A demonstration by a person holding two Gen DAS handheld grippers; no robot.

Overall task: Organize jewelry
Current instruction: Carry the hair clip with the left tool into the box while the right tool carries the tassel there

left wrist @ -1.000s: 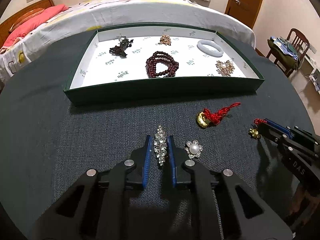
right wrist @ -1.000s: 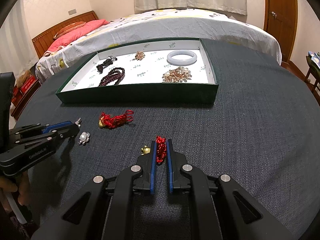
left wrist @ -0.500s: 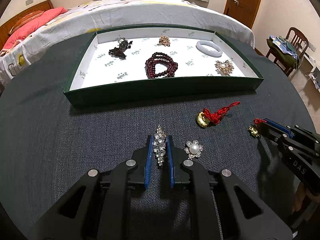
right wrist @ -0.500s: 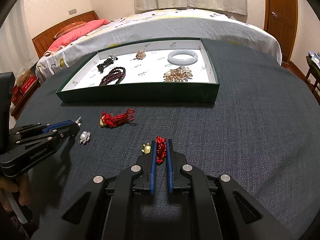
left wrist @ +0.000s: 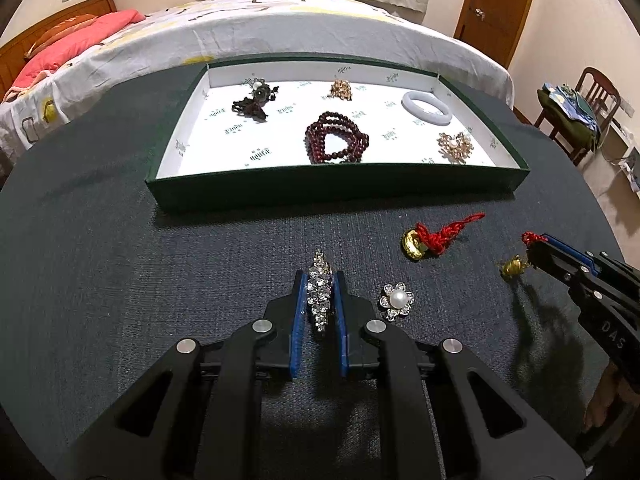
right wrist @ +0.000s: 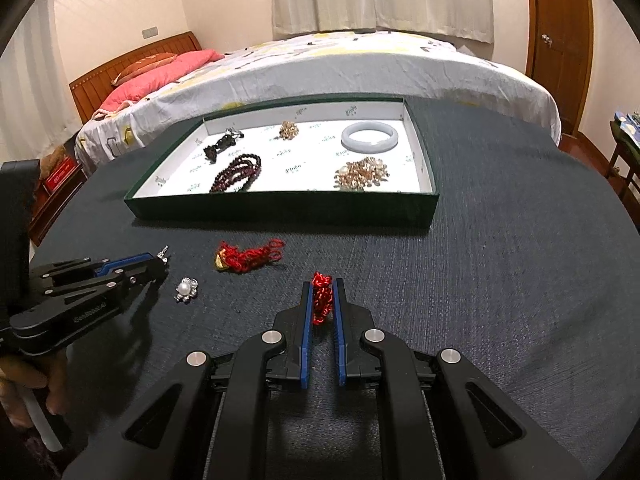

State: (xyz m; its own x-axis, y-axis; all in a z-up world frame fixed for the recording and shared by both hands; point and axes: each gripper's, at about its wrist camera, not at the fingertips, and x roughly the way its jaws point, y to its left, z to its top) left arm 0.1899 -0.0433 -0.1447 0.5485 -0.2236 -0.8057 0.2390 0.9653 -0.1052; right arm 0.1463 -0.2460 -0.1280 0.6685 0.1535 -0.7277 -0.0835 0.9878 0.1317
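Note:
My left gripper (left wrist: 319, 276) is shut on a long rhinestone brooch (left wrist: 320, 294) low over the dark tablecloth. It also shows in the right wrist view as the left gripper (right wrist: 162, 258), with the brooch tip (right wrist: 164, 249) sticking out. My right gripper (right wrist: 322, 285) is shut on a red knotted cord (right wrist: 322, 300). In the left wrist view the right gripper (left wrist: 532, 250) has the cord's small gold charm (left wrist: 511, 268) hanging beside its tip. On the cloth lie a pearl flower brooch (left wrist: 396, 301) and a red cord with a gold ingot (left wrist: 434, 237).
A green tray (left wrist: 340, 191) with a white lining stands behind the grippers. It holds a dark red bead bracelet (left wrist: 338, 142), a white bangle (left wrist: 426, 108), a gold brooch (left wrist: 454, 147) and two smaller pieces. A bed lies behind the table and a chair (left wrist: 592, 96) stands at the right.
In the right wrist view the gold charm beside the left finger has slipped out of sight and the tray sits a little lower. The left gripper stays put on the brooch.

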